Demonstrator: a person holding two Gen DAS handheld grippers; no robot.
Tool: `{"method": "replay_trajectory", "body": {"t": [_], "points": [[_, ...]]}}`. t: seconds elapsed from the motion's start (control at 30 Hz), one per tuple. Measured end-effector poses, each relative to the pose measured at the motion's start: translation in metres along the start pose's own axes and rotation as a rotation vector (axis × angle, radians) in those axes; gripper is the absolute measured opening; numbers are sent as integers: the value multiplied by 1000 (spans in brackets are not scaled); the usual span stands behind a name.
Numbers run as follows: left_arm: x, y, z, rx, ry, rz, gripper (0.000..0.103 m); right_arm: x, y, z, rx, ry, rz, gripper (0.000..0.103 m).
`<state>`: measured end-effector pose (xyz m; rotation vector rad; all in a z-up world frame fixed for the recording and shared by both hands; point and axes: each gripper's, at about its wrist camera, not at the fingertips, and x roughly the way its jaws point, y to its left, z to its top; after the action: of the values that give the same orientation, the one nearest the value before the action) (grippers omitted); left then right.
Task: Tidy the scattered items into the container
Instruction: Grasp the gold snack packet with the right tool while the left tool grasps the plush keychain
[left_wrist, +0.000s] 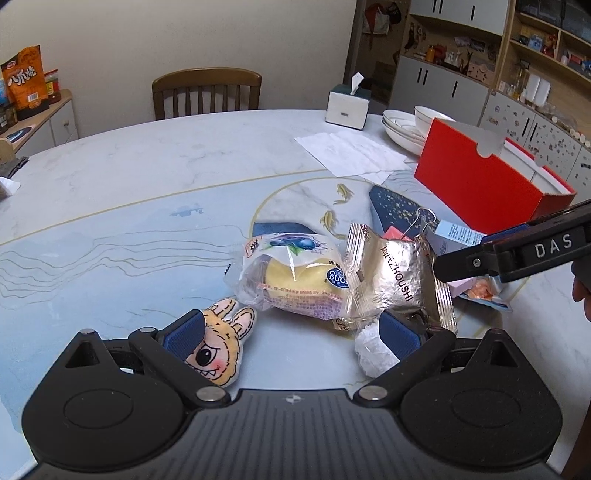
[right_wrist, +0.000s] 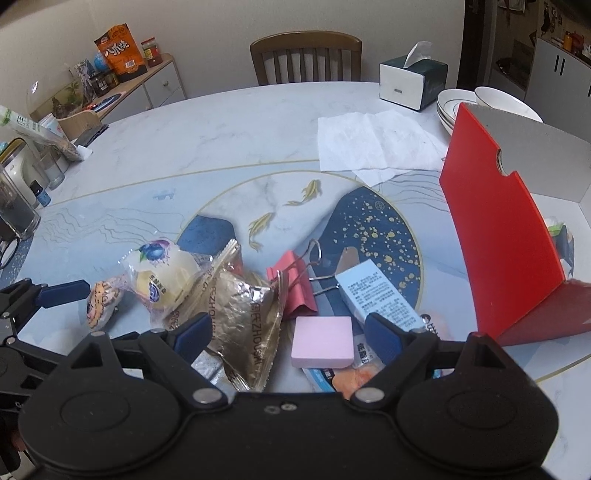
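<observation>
A red open box stands at the right of the table. Scattered before it lie a clear-wrapped yellow bun, a gold foil packet, a plush rabbit toy, a white crumpled ball, a red binder clip, a pink eraser block, a pale blue carton and a snack pouch. My left gripper is open, low over the table between toy and ball. My right gripper is open around the pink block and the foil packet's edge.
A tissue box, stacked white bowls and a flat paper napkin lie at the table's far right. A wooden chair stands behind. Jars and bottles crowd the left edge.
</observation>
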<state>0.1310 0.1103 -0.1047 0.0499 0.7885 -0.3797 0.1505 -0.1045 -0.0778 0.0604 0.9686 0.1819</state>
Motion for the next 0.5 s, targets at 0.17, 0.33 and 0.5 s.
{"method": "replay_trajectory", "body": {"t": [0.17,0.33,0.5], "points": [[2,0,6,10,-9,30,101,0,-5,-3,8,9,-11,87],[0,18,2,8,4,61,101,-4,11,4,-65,-15,20,87],[12,36,-7,-2,47,80,101,9,33,12,-154,-16,32,87]]}}
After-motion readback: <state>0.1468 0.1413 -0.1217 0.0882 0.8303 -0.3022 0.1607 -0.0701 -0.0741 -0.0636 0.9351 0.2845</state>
